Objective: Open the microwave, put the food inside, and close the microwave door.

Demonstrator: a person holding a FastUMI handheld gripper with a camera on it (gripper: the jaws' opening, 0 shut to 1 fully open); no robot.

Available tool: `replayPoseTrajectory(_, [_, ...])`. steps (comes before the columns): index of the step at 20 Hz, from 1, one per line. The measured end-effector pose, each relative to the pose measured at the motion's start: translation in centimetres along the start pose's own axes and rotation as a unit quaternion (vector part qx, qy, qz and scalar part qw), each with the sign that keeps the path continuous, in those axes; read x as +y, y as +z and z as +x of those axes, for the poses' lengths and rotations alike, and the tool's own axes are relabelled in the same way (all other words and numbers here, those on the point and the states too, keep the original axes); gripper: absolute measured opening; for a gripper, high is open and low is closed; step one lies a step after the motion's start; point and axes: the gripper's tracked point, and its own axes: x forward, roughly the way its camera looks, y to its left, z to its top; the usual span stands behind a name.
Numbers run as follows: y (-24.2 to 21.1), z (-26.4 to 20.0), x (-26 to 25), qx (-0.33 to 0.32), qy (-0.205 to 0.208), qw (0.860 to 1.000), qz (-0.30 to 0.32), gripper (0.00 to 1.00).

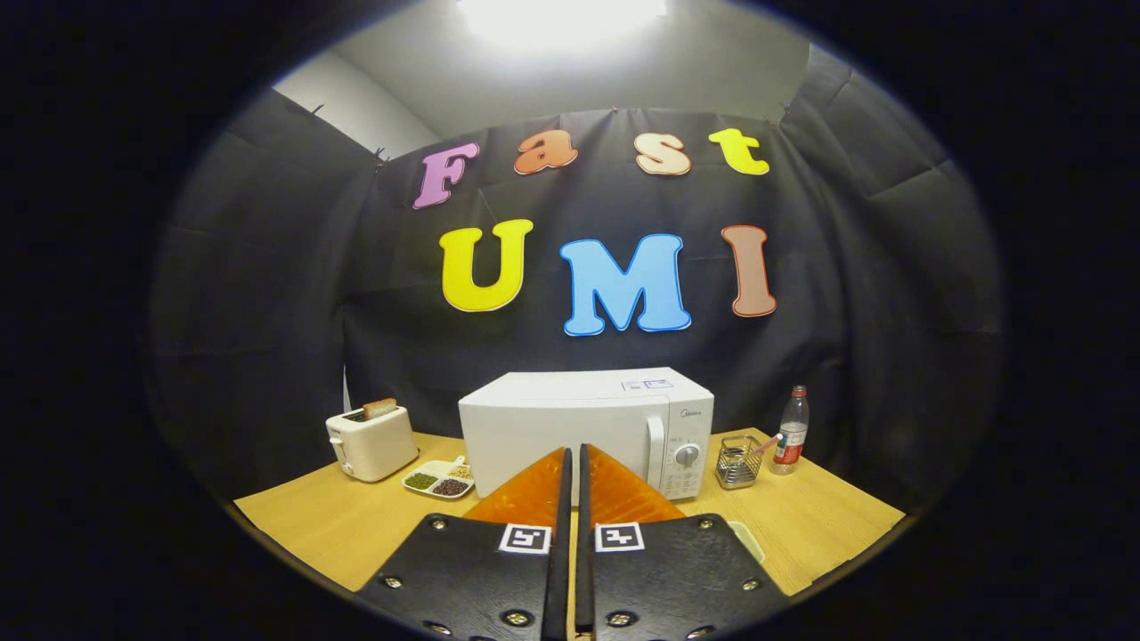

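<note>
Gripper view: gripper (574,458) closed, facing microwave (588,427)

Bright ceiling light (561,16) blown out overhead, even sharp illumination on tabletop (321,525), strong fisheye bending toward edges

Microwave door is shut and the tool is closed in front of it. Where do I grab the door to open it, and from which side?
Take the vertical handle at the door's right edge, beside the control panel of the microwave. It stands upright, so open the tool, now shut and holding nothing, come straight from the front with a finger either side of the bar, and pull; the hinge is probably on the left.
</note>
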Motion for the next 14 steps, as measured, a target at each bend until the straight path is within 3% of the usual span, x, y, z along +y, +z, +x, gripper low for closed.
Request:
replayPoseTrajectory(3, [2.1, -2.7, 0.1, -0.007, 0.005, 1.0, -0.017, 0.04])
replayPoseTrajectory(5, [4.1, -4.5, -0.3, -0.031, -0.002, 0.999, -0.037, 0.16])
replayPoseTrajectory(7, [5.6, -6.0, -0.2, -0.052, -0.007, 0.998, -0.044, 0.2])
replayPoseTrajectory(14, [5.7, -7.1, -1.3, -0.056, -0.011, 0.998, -0.027, 0.2])
